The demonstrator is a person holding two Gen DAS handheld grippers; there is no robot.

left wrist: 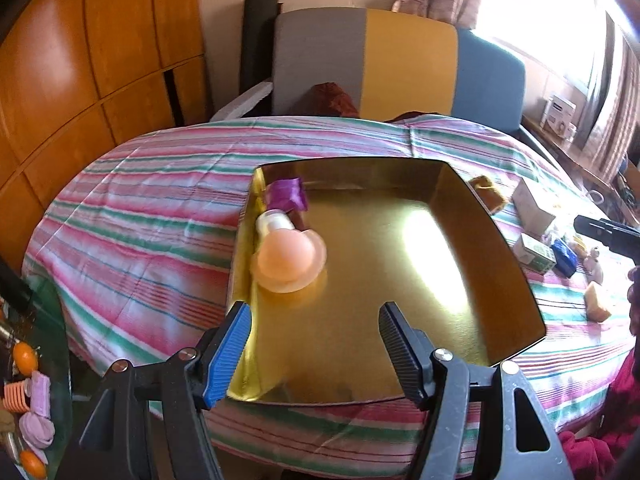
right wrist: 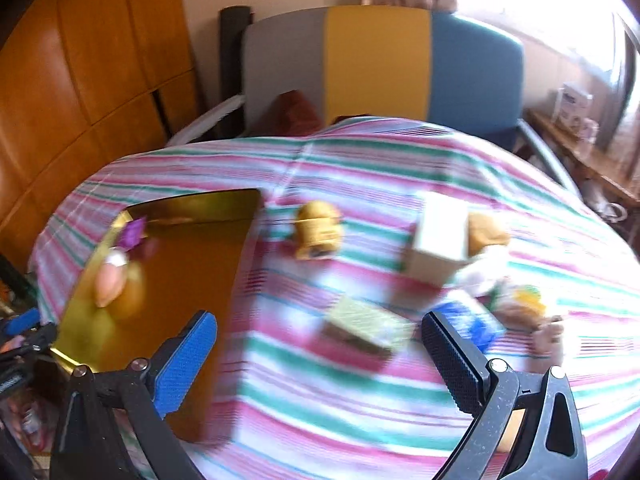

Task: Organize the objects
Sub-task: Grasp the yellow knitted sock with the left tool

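Note:
A gold tray [left wrist: 460, 208] lies on the striped tablecloth; it also shows in the right wrist view [right wrist: 192, 256]. In it lie a purple packet [left wrist: 286, 194] and a white bottle with a peach cap [left wrist: 288, 254] at the left side. My left gripper [left wrist: 316, 344] is open and empty over the tray's near edge. My right gripper [right wrist: 320, 354] is open and empty above a small green box [right wrist: 366, 326]. Beside it lie a blue packet [right wrist: 470, 318], a white box [right wrist: 440, 234] and a yellow toy [right wrist: 318, 230]. The right view is blurred.
A grey, yellow and blue chair back [left wrist: 368, 60] stands behind the table. A wooden cabinet [left wrist: 80, 60] is at the left. A glass side table [left wrist: 36, 380] with small objects is at the lower left. A person's red sleeve [left wrist: 600, 432] is at the lower right.

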